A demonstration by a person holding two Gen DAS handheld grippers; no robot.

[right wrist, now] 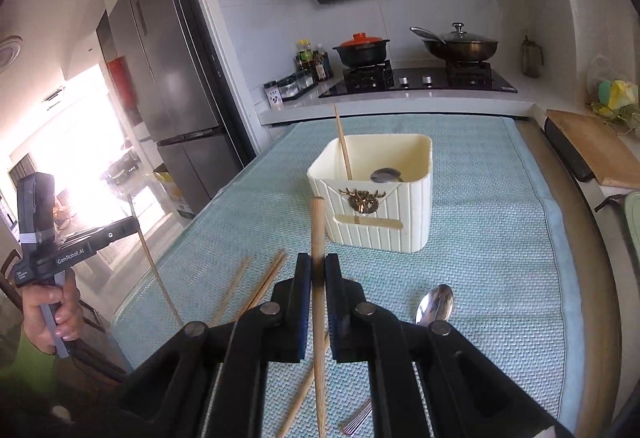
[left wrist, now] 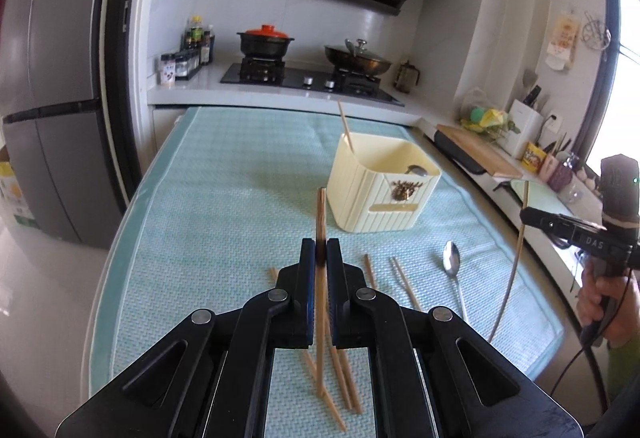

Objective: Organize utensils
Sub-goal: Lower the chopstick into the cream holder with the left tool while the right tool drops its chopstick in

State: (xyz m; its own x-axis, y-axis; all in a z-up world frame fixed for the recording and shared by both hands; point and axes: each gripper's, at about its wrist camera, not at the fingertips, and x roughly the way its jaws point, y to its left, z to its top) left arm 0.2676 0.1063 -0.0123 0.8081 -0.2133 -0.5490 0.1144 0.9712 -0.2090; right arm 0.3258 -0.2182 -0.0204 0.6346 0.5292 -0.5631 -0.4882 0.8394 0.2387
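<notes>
A cream utensil holder (left wrist: pixel 380 190) (right wrist: pixel 376 194) stands on the teal mat, with one chopstick (left wrist: pixel 345 126) (right wrist: pixel 342 148) and a spoon (right wrist: pixel 386 175) inside. My left gripper (left wrist: pixel 321 252) is shut on an upright wooden chopstick (left wrist: pixel 321 214), held above the mat in front of the holder. My right gripper (right wrist: pixel 318 268) is shut on another wooden chopstick (right wrist: pixel 318 230), also upright and short of the holder. Several loose chopsticks (left wrist: pixel 404 282) (right wrist: pixel 268 278) and a metal spoon (left wrist: pixel 452 262) (right wrist: pixel 436 304) lie on the mat.
The teal mat (left wrist: pixel 224 198) (right wrist: pixel 492 222) covers the table. Behind it is a counter with a stove (left wrist: pixel 304 78), pots and spice jars. A fridge (left wrist: pixel 52 86) stands at the left. A cutting board (right wrist: pixel 596 154) and sink area lie at the right.
</notes>
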